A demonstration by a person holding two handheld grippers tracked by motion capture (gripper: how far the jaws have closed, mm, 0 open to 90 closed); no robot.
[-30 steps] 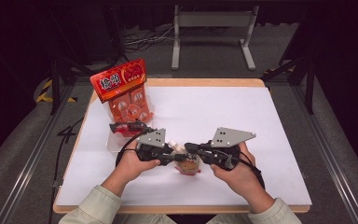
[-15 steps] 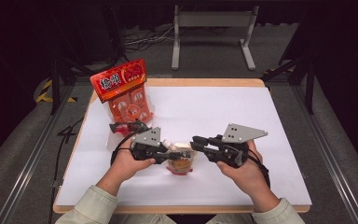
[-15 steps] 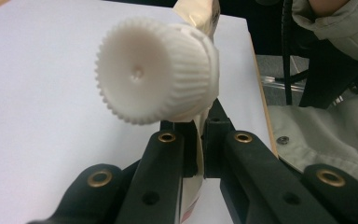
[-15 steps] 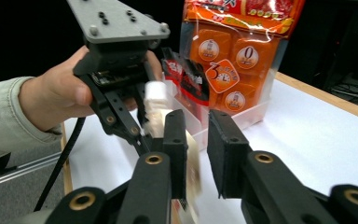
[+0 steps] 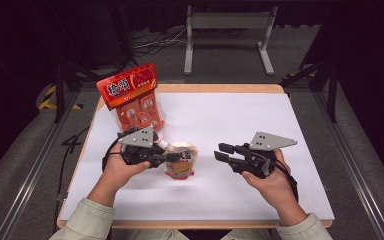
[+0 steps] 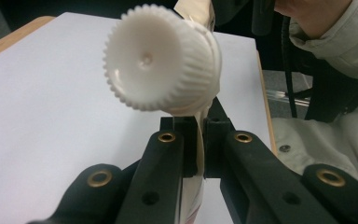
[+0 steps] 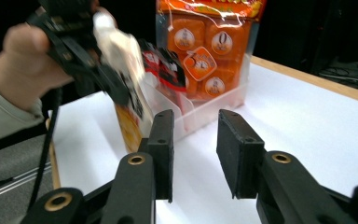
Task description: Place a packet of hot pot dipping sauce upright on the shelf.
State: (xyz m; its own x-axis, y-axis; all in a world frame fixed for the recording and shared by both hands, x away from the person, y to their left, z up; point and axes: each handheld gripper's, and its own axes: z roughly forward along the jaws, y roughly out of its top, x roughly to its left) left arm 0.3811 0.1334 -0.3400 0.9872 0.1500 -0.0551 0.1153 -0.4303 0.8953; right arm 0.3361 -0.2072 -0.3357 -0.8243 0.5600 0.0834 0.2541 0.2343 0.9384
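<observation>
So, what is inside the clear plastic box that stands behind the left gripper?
The clear plastic box holds an upright orange snack bag with a red header and a small red-and-black packet. The left gripper and its white-capped spout pouch cover the rest.

A tall red-and-orange plastic snack bag point(image 5: 132, 97) stands upright in a clear plastic tray point(image 7: 205, 109) near the far left corner of the white-topped wooden table point(image 5: 260, 125).
</observation>
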